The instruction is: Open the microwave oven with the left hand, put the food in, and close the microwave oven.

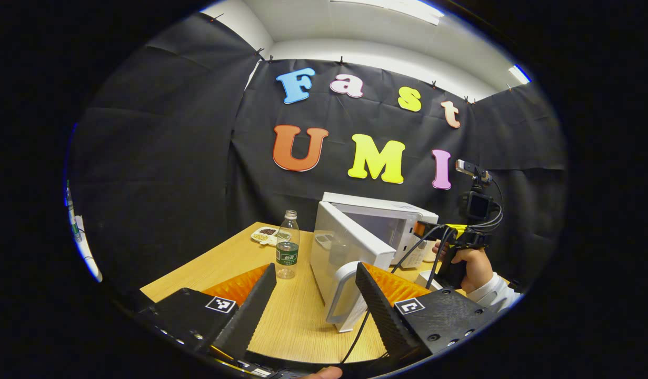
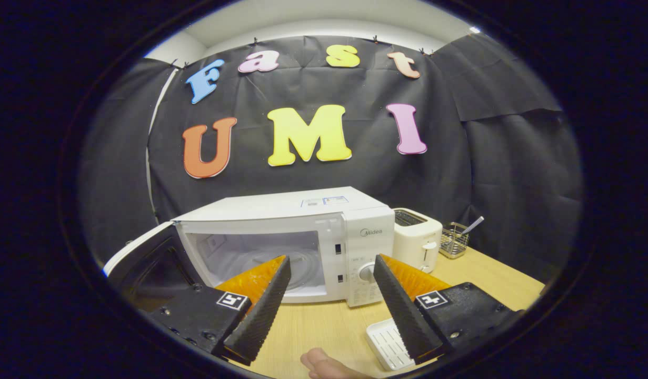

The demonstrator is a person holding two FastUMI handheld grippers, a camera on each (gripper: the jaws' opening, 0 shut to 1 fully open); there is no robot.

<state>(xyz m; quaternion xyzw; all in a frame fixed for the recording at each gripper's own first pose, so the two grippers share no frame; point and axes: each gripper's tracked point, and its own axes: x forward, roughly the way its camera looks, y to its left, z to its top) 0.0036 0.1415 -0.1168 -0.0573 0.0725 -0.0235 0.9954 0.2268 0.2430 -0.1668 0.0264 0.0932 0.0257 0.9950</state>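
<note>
The white microwave (image 2: 281,210) stands on the wooden table with its door (image 1: 345,247) swung wide open, and the cavity (image 2: 250,258) looks empty. In the left gripper view my left gripper (image 1: 316,310) is open. The door's handle (image 1: 340,297) stands between its fingers, close to the right-hand one. My right gripper (image 2: 329,310) is open in front of the cavity with nothing between its fingers. A white ribbed tray (image 2: 388,343) lies on the table by its right-hand finger. A small dish of beans (image 1: 266,234) sits at the table's far left corner.
A water bottle (image 1: 287,245) stands left of the open door. A toaster (image 2: 416,237) and a wire basket (image 2: 454,239) sit to the right of the microwave. A person's hand (image 1: 474,266) holds the right gripper beside the microwave, with cables hanging from it.
</note>
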